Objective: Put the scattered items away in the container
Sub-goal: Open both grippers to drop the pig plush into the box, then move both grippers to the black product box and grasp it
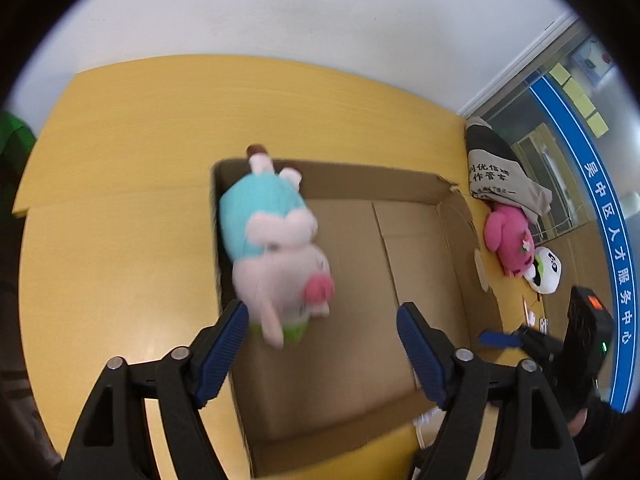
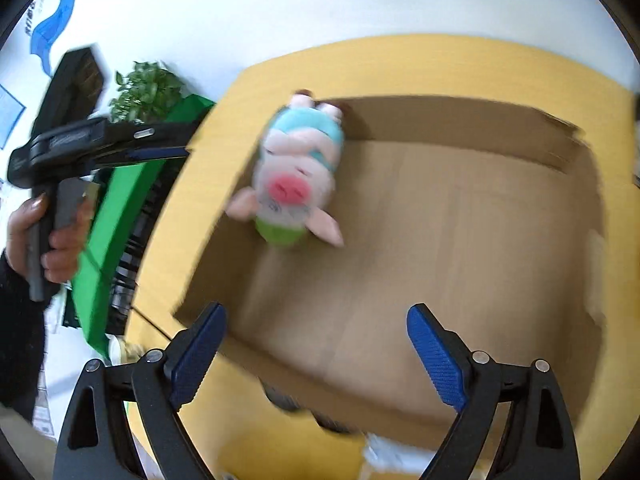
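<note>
— Both claws are gaping wide, holding nothing: left gripper [image 1: 320, 320], right gripper [image 2: 314, 338].

— Where's the pig plush [image 1: 276, 240]?

— I'm seeing it blurred over the cardboard box [image 1: 420, 280], far-left corner, long axis running away from me. Remaining pink plush [image 1: 508, 240] is lying beyond the box's right wall, nearer my right gripper, I'm judging.
</note>
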Demonstrator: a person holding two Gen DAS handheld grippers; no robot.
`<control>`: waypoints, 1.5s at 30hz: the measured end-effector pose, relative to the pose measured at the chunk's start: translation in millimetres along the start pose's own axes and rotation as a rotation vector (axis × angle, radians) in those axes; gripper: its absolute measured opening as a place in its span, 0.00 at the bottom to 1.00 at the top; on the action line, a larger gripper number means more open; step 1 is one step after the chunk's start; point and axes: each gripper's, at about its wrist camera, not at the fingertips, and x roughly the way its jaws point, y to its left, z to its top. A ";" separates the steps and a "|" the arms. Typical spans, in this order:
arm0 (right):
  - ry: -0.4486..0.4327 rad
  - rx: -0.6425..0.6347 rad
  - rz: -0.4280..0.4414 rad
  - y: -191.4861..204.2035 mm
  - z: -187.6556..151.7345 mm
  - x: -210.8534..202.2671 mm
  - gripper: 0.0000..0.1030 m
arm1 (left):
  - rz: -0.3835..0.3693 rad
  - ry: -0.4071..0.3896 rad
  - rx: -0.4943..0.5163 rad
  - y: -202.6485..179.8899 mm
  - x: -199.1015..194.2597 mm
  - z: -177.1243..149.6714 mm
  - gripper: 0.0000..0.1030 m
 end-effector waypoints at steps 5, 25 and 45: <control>0.070 0.075 -0.147 -37.3 -37.0 25.9 0.96 | -0.083 0.166 -0.040 12.3 54.3 -39.4 0.75; 0.204 0.048 -0.374 -76.0 -107.5 16.4 0.86 | 0.098 0.257 -0.079 -12.2 69.8 -138.6 0.66; -0.048 0.064 -0.261 48.0 -188.0 -139.8 0.41 | 0.022 -0.095 0.056 -154.5 -78.4 -210.5 0.11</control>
